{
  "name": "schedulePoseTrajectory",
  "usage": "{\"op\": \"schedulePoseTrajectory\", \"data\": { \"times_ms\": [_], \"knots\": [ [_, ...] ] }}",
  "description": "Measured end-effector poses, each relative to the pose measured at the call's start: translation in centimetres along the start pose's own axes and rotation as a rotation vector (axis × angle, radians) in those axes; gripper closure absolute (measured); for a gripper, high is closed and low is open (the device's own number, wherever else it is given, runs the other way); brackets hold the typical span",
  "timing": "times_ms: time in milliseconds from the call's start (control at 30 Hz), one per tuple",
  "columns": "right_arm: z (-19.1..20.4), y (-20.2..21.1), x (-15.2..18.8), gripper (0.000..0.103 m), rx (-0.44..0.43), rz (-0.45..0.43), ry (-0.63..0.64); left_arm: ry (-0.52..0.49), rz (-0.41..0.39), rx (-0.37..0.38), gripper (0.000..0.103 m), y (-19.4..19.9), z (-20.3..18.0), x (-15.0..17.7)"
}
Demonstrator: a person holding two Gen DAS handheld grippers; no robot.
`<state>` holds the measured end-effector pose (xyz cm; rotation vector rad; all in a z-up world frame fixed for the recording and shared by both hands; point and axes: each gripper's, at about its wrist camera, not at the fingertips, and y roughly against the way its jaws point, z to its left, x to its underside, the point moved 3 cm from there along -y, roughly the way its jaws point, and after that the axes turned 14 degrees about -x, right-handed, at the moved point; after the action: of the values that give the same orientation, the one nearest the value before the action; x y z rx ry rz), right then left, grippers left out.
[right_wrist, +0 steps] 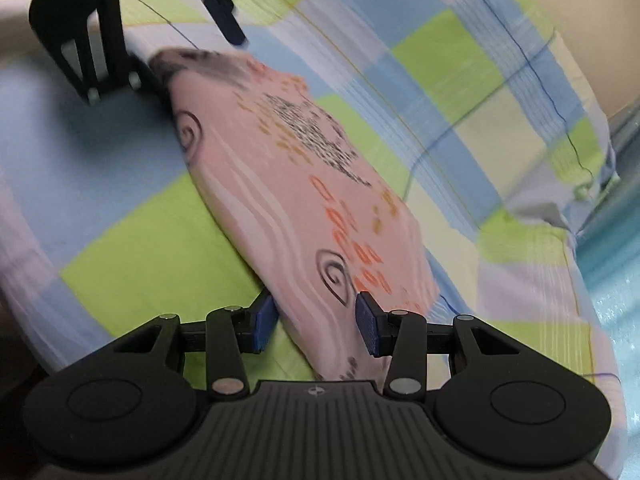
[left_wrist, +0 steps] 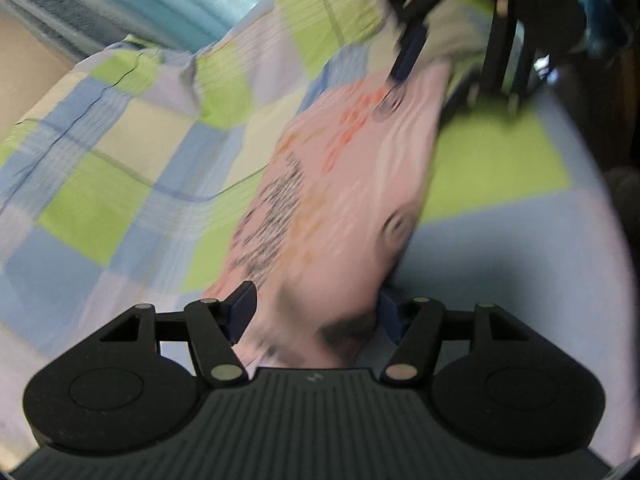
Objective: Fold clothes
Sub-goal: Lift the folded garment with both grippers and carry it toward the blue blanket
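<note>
I see a bed under a checked sheet [left_wrist: 120, 168] of green, blue and lilac squares, and the pink printed garment [right_wrist: 304, 200] stretched across it between my tools. My left tongs [left_wrist: 316, 312] and right tongs [right_wrist: 316, 322] each stand apart around one end of the cloth, blue pads [right_wrist: 370, 326] flanking it.
</note>
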<state>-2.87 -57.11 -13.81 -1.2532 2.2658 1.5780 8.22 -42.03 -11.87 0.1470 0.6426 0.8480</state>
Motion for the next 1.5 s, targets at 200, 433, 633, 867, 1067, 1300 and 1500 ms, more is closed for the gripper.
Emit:
{"op": "schedulePoseTrajectory", "data": {
  "times_ms": [200,433,633,867,1067,1300,1500],
  "knots": [
    [0.9,-1.1,-1.2,0.061,0.049,0.008,0.109,-0.067,-0.024,-0.037,0.052,-0.9,-1.3,-1.5],
    [1.3,-1.7,-1.4,0.071,0.065,0.014,0.166,-0.048,-0.005,-0.012,0.061,-2.1,-0.8,-1.6],
    [1.8,-2.3,-2.1,0.079,0.061,0.028,0.196,-0.007,0.026,0.023,0.080,-2.1,-0.9,-1.6],
    [1.3,-0.6,-2.5,0.094,0.083,0.012,0.140,0.001,0.047,0.053,0.093,-2.0,-0.6,-1.8],
    [1.9,2.4,-3.0,0.096,0.146,-0.003,0.135,0.004,0.018,0.035,0.095,-0.1,1.3,-3.0],
    [3.0,6.7,-3.2,0.096,0.201,0.003,0.145,-0.008,-0.037,0.001,0.095,3.7,3.1,-4.6],
    [3.8,11.0,-2.7,0.096,0.258,0.020,0.141,-0.011,-0.098,-0.016,0.095,6.9,3.9,-6.0]
  ]
}}
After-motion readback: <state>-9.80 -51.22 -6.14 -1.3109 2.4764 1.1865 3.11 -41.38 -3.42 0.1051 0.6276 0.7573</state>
